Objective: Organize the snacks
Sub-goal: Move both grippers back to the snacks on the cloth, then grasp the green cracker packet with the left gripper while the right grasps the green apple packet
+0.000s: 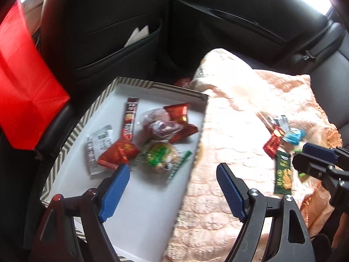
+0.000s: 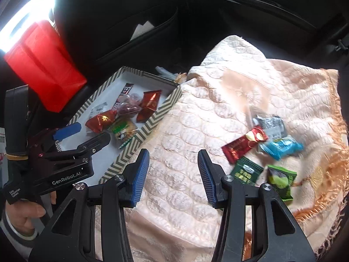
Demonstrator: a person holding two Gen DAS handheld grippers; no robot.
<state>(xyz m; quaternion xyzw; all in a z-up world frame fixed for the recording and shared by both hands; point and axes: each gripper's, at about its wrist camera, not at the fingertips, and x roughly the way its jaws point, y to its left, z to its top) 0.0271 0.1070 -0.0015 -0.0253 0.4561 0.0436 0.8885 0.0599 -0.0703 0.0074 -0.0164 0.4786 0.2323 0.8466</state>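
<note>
On the back seat of a car, a snack-sorting job stands roughly half done: a shallow box (image 1: 157, 86) with a zigzag-striped rim already holds a loose heap of wrapped snacks — a red packet (image 1: 117, 152), a green-and-white biscuit pack (image 1: 160, 156), a clear bag of dark sweets (image 1: 161, 123), a long brown sachet (image 1: 128, 120), a white sachet (image 1: 98, 144) and two more red wrappers (image 1: 177, 113) toward its far side. The left gripper (image 1: 172, 193) hangs over the box's near corner with its blue pads released and nothing between them; the snacks lie just beyond its tips. The right gripper (image 2: 173, 174) hovers over the peach quilted cloth (image 2: 181, 131) beside the box, its jaws parted and empty as well. Left to gather is a second cluster lying on the cloth well apart from the box, to the right of that gripper: a red wrapper with gold print (image 2: 243, 144), a blue packet (image 2: 281, 147), a grey-and-black packet (image 2: 270, 122), a dark green packet (image 2: 246, 170) and a bright green one (image 2: 281, 180). A small wrapper or two (image 2: 178, 76) also seems to sit in the dark gap behind the box, too blurred to identify. A red bag (image 2: 43, 69) leans against the seat beyond the box's far left corner. By this count, at least five pieces have yet to reach the box.
</note>
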